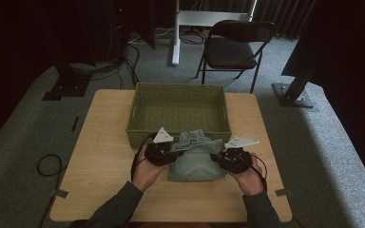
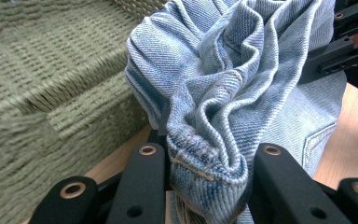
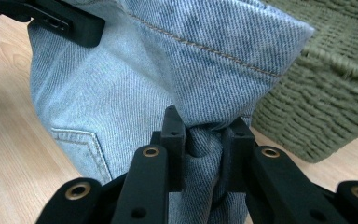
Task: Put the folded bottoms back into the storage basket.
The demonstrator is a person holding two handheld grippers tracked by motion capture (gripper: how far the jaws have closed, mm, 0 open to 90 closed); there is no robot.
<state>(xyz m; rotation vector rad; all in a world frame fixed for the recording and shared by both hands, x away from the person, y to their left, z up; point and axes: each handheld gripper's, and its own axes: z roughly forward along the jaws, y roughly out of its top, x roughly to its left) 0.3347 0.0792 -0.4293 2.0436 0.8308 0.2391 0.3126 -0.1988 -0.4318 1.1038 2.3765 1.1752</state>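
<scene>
Folded light-blue jeans lie bunched on the wooden table, just in front of the green woven basket. My left gripper pinches the jeans' left edge; a thick wad of denim is squeezed between its black jaws. On the right edge my right gripper is shut on a narrow gather of the jeans, with a back pocket seam visible beside it. In the left gripper view the right gripper's black frame shows beyond the cloth. The basket holds nothing that I can see.
A black folding chair stands on the grey carpet behind the table. Dark stand bases flank the far corners, and cables lie on the floor to the left. The person's sleeves come in from the near edge.
</scene>
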